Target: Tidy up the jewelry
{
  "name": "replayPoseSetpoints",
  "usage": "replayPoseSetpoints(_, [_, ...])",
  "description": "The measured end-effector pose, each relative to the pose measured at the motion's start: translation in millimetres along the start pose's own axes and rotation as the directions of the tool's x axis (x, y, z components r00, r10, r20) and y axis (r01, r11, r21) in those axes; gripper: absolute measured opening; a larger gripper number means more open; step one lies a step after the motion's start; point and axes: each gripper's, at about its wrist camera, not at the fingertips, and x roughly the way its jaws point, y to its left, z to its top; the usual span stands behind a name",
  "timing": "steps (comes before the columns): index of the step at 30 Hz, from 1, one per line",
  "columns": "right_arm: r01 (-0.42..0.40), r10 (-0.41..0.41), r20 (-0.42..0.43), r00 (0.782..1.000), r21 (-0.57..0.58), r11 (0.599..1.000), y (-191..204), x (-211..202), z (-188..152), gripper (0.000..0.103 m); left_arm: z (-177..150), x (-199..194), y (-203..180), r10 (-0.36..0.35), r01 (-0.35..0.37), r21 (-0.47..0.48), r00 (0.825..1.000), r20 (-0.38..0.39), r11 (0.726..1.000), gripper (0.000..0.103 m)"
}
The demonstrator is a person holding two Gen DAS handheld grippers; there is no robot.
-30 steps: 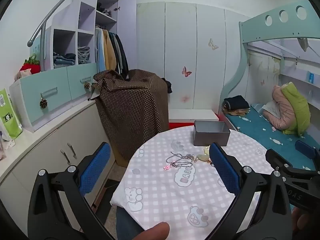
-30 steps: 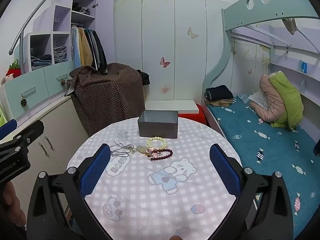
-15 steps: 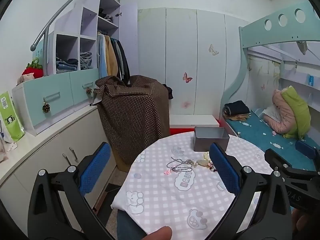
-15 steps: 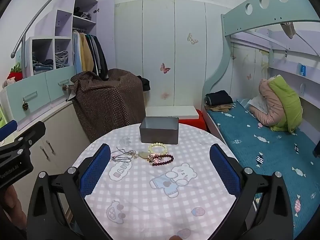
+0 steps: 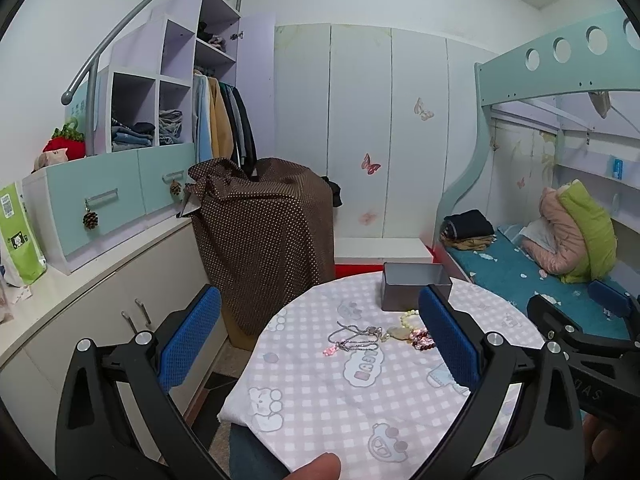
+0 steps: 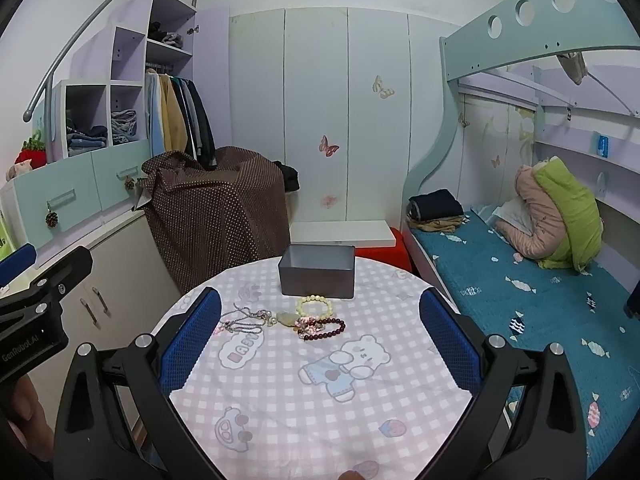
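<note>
Both tongs, left point(image 5: 320, 344) and right point(image 6: 320, 344), gape empty above the tabletop point(image 6: 320, 400). The silver chain point(image 6: 244, 322) lies tangled beside the bracelets point(image 6: 320, 322), near the grey box point(image 6: 318, 276); a careless pinch risks dragging several pieces.

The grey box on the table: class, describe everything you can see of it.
The grey box is a small rectangular open-topped container, matte grey, possibly metal. No lid shows, and no contents are visible inside. It sits upright at the far side of the round table, on the checked cloth. The pale bead bracelet lies just in front, seemingly not touching.
</note>
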Motion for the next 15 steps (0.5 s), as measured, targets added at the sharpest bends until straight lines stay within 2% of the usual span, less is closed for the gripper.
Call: replayPoseSetpoints(15, [0.005, -0.004, 0.029, 1.000, -0.002, 1.000, -0.4, -8.2, 6.1, 0.096, -2.2, -7.7, 1.6, -0.001, 0.001, -0.001, 0.999, 0.032, 1.000, 0.098])
